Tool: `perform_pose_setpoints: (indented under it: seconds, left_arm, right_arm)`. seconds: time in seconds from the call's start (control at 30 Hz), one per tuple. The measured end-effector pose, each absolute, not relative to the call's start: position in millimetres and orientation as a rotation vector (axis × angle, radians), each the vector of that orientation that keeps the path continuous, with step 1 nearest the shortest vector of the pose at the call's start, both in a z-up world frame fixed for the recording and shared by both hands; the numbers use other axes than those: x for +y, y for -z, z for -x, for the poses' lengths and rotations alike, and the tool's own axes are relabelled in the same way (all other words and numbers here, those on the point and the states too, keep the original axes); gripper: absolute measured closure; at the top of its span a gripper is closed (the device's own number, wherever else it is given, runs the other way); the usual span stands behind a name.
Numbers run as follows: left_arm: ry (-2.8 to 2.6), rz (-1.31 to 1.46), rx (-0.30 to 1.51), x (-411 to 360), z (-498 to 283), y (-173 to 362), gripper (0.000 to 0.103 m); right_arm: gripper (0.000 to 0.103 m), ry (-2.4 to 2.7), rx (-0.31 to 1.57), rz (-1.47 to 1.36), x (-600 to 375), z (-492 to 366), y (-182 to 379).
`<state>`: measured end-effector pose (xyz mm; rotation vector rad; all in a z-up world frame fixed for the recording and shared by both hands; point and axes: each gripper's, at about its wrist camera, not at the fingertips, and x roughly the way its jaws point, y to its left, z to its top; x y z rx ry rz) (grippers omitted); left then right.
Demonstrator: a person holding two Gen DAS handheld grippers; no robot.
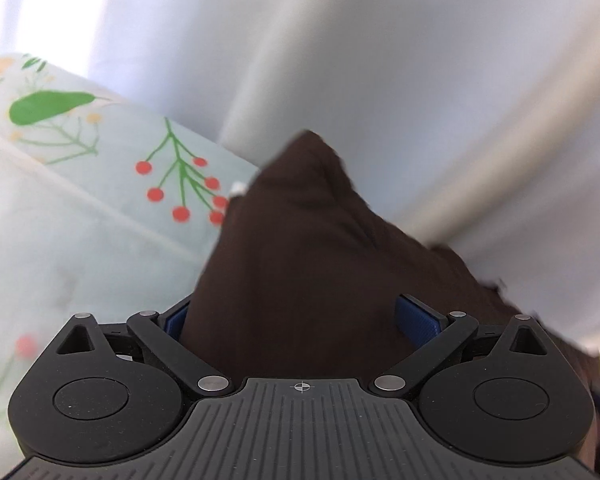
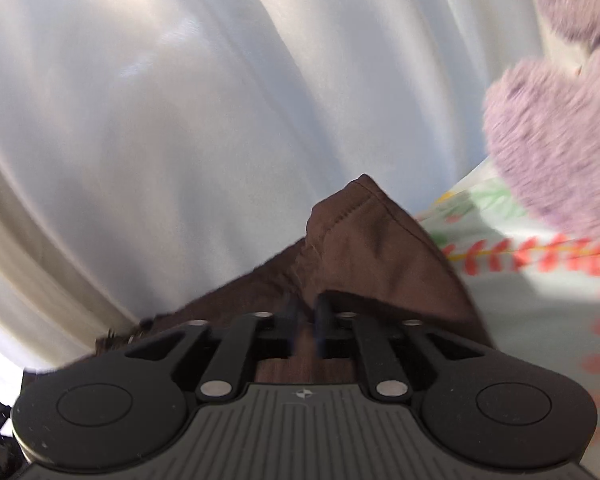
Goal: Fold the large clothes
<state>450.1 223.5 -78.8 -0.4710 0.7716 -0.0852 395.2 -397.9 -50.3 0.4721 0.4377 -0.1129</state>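
The left gripper [image 1: 300, 316] has its blue-padded fingers [image 1: 418, 320] spread wide, with a thick bunch of the dark brown woven-cloth garment [image 1: 300, 248] filling the gap between them. Whether the pads actually press on the cloth cannot be told: the fabric hides the inner face of each pad. In the right wrist view, the right gripper [image 2: 305, 316] has its jaws drawn close together, with a fold of the same brown garment [image 2: 364, 248] between the fingertips; the picture is smeared there, so I cannot tell whether they pinch it or stand just clear of it.

The garment rises in a peak ahead of each gripper, a stitched hem showing at the top of the right-hand peak. It lies over a pale mint bedsheet printed with green leaves and red berries [image 1: 80, 208]. A grey-white pleated curtain [image 1: 380, 60] hangs beyond. A fuzzy lilac plush thing [image 2: 556, 140] sits on the sheet to the right.

By its look the cloth is soft, limp and fairly light, with a matt weave that should not slip easily. It will sag and bunch wherever it is unsupported. The hemmed edges and corners look like the best holds, one per gripper and well apart, so the panel hangs flat.
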Motion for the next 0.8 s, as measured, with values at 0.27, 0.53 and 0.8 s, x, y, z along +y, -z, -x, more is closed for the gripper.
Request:
perform_pose_setpoints:
  seconds: [0.27, 0.53, 0.8]
  left_arm:
    - [0.100, 0.410, 0.794, 239, -325, 86, 0.001]
    - [0.088, 0.615, 0.765, 248, -313, 90, 0.022]
    - [0.131, 0.648, 0.759, 256, -306, 86, 0.039]
  right_arm:
    - [0.045, 0.117, 0.597, -0.451, -419, -244, 75]
    - [0.076, -0.005, 0.583, -0.600, -422, -231, 98]
    - [0.077, -0.096, 0.616, -0.660, -431, -239, 99]
